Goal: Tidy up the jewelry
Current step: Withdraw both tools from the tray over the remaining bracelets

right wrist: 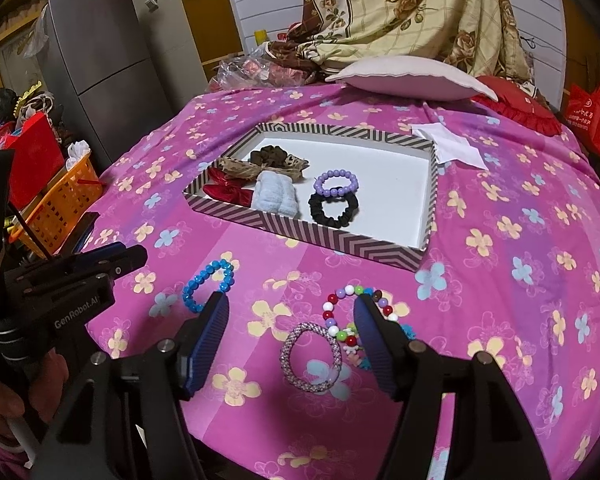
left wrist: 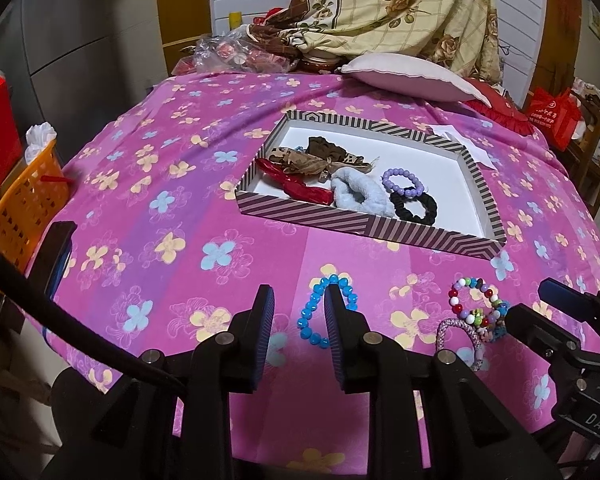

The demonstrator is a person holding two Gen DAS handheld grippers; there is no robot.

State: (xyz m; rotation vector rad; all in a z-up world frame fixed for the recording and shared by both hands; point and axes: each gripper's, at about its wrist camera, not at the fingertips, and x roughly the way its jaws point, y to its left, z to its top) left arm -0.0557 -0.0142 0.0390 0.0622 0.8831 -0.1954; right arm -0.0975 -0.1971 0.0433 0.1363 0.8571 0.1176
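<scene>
Three bracelets remain on cloth (left wrist: 140, 184) before tray (left wrist: 364, 227). Left gripper (left wrist: 300, 320) released, straddling blue bracelet (left wrist: 320, 312); right gripper (right wrist: 290, 338) released above pink band (right wrist: 312, 356), bead bracelet (right wrist: 340, 308). Step: pickup. Next: lower, clench, carry to tray.

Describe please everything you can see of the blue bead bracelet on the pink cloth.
The blue bead bracelet is a closed loop of shiny, faceted sky-blue beads, plastic or glass by their look. It lies flat on the flowered pink cloth, nearer the camera than the striped box and apart from the other bracelets. In the left wrist view one finger of the open left gripper overlaps it; contact cannot be judged.
</scene>
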